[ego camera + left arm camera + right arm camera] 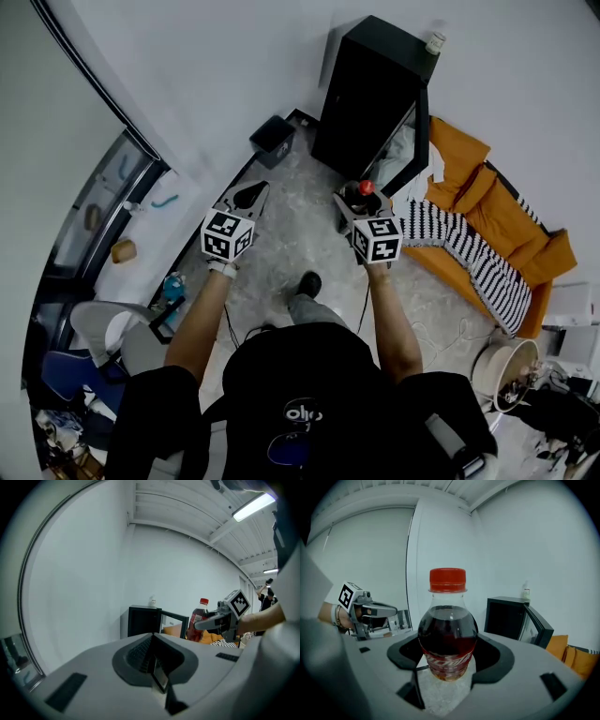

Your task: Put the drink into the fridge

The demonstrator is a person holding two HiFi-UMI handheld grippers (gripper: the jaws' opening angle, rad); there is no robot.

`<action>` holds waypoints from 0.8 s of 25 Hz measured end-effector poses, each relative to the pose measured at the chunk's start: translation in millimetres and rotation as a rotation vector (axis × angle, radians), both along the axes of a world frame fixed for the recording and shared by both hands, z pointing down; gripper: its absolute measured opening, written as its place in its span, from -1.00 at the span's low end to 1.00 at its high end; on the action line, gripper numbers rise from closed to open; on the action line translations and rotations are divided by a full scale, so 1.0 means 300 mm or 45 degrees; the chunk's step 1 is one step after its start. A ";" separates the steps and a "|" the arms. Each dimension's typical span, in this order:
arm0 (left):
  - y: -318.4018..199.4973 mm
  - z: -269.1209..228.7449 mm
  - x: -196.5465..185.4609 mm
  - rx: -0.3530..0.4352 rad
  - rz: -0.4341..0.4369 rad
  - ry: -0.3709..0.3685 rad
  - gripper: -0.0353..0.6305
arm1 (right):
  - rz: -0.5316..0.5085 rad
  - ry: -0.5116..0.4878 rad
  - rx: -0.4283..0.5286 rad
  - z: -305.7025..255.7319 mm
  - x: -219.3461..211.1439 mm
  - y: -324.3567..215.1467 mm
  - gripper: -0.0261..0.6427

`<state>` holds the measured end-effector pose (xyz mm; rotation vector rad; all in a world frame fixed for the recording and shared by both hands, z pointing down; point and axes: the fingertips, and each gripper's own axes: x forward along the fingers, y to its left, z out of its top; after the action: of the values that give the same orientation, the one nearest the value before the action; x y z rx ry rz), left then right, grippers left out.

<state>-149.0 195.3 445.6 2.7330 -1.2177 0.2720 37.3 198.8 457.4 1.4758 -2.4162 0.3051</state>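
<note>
At far left, one left claw (pixel 251 197), pinched together on nothing and held in the air above the floor (pixel 281 253). Just beyond it on the floor, by the far wall, one small black box (pixel 272 139).

Right of that, one right claw (pixel 446 667), clamped on the lower body of the one drink (pixel 447 630). A clear bottle of dark liquid with a red cap, upright, in mid-air, near the fridge but not yet inside it.

Farther off, one black fridge (pixel 366 94) against the far wall, with its one door (pixel 419 141) swung only partly open toward the right. On top of it, one small bottle (pixel 434 42). No view of the shelves, so no telling how much room inside.

At far right, one orange sofa (pixel 506 220) with one striped blanket (pixel 469 253) draped over it.

Likely trouble, in the same order:
- **Left claw:** nothing free to widen the door unless the left claw opens first or pushes it with its tip.
- **Drink:** risk of tilting or slipping, given a low grip on a smooth, round body with most of the weight above the grip.
- **Door:** risk of clipping its edge with the cap or the claw body, given the narrow gap. Enough to twist the bottle loose.
- **Small bottle:** risk of shaking it off the top through any hard bump to the fridge.
</note>
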 end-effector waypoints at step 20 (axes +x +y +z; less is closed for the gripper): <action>-0.367 -0.027 0.373 0.014 0.060 -0.082 -0.88 | -0.027 -0.087 0.039 -0.044 0.241 -0.383 0.01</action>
<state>-37.1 85.3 437.6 2.7859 -1.1745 0.3617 109.6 84.0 444.2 1.4742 -2.4995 0.3205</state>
